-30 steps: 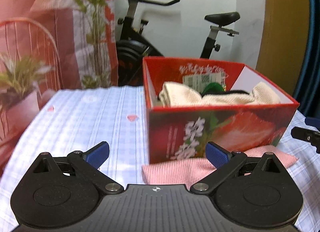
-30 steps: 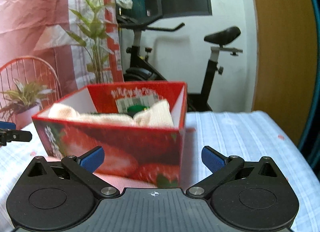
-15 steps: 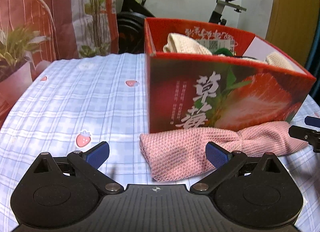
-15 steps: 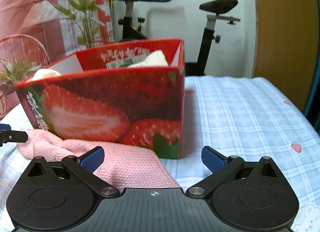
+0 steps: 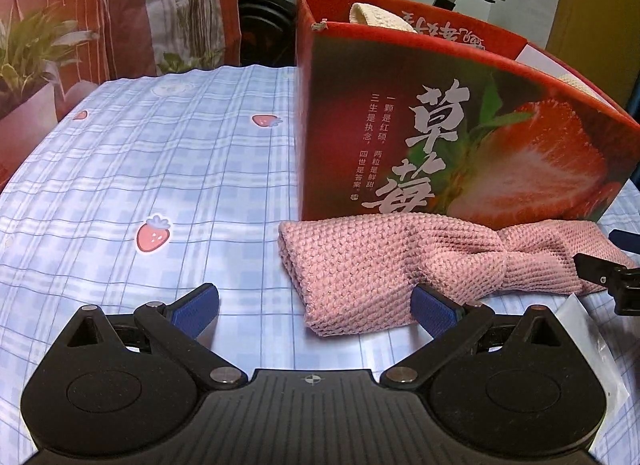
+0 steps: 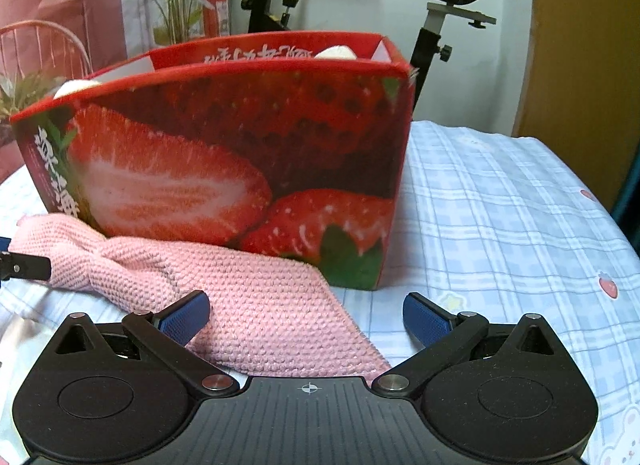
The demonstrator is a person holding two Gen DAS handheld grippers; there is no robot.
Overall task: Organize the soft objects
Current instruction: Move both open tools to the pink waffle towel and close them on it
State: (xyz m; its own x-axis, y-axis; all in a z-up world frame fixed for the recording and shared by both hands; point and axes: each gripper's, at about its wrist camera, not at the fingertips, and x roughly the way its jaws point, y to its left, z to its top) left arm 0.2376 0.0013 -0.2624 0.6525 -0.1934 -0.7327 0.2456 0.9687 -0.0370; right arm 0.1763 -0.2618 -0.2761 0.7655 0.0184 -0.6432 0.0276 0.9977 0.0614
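Note:
A pink knitted cloth lies twisted on the bed in front of a red strawberry box; it also shows in the right wrist view, as does the box. Cream cloths sit inside the box. My left gripper is open and low over the cloth's left end. My right gripper is open and low over the cloth's right end. Each gripper's fingertip shows at the edge of the other's view.
The bed has a blue plaid sheet with strawberry prints. An exercise bike, potted plants and a red-and-white curtain stand behind the bed. A clear plastic bag lies at the right.
Both grippers have come down and moved closer to the pink cloth in front of the box. The box's contents have dropped mostly out of sight. Both stay open.

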